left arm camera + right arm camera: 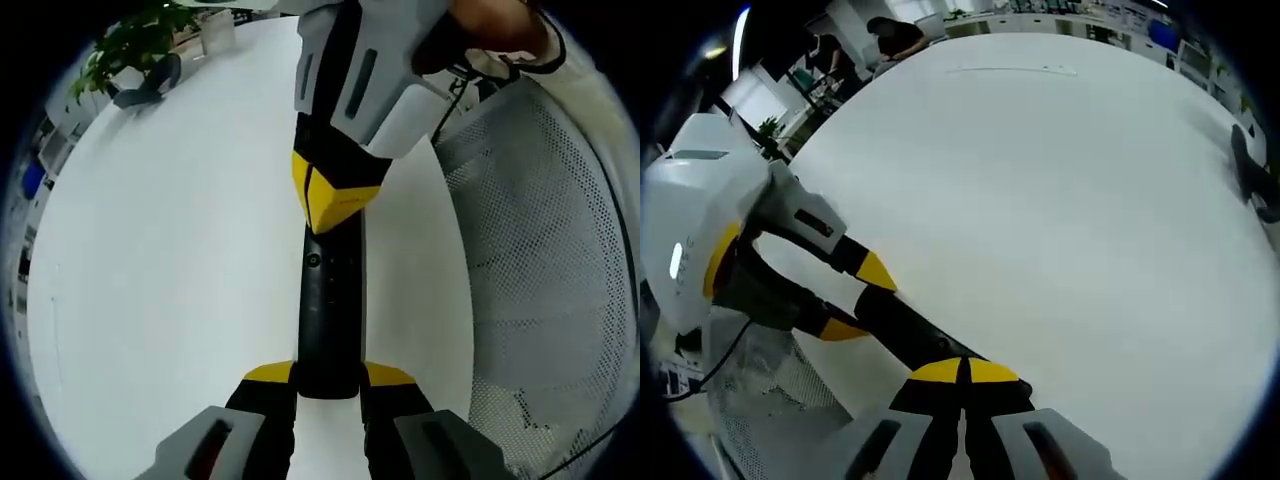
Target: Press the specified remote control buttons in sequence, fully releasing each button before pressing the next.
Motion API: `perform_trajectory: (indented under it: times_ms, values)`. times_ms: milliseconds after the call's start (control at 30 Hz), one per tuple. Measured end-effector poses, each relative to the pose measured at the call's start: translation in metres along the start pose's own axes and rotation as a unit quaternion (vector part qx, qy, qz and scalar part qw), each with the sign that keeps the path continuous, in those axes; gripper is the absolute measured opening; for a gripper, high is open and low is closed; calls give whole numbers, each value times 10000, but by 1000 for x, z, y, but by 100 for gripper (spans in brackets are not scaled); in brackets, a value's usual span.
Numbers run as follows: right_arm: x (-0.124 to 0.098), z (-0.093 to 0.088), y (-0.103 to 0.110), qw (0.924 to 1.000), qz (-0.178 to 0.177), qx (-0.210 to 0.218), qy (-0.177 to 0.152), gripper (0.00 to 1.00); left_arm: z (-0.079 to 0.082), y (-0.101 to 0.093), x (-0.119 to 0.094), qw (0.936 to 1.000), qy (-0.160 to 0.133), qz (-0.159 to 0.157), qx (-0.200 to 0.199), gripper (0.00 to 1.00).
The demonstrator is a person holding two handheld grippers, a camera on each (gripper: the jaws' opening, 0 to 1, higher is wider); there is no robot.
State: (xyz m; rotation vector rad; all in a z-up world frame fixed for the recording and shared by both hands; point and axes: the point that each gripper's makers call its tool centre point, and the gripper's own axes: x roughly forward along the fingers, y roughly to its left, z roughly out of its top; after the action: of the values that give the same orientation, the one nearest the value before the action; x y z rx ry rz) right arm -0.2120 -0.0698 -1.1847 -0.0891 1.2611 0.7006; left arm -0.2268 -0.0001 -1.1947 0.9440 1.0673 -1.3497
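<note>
Free room: you have the broad white table (150, 280) bare on the side away from your body, open to its far rim. Obstacles: a potted plant (135, 45) and a dark object, possibly a headset (150, 88), at the far edge; a white mesh chair (560, 270) close beside the table.
</note>
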Motion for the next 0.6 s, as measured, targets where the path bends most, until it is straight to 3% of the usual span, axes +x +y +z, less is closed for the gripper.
perform_trajectory:
  times_ms: [233,600]
  values:
    - [0,0,0,9999,-47,-95,97,0,0,0,0,10000,20,-4,-10,22]
    - [-2,-1,1,9999,-15,116,-88,0,0,1,0,10000,76,2,-10,22]
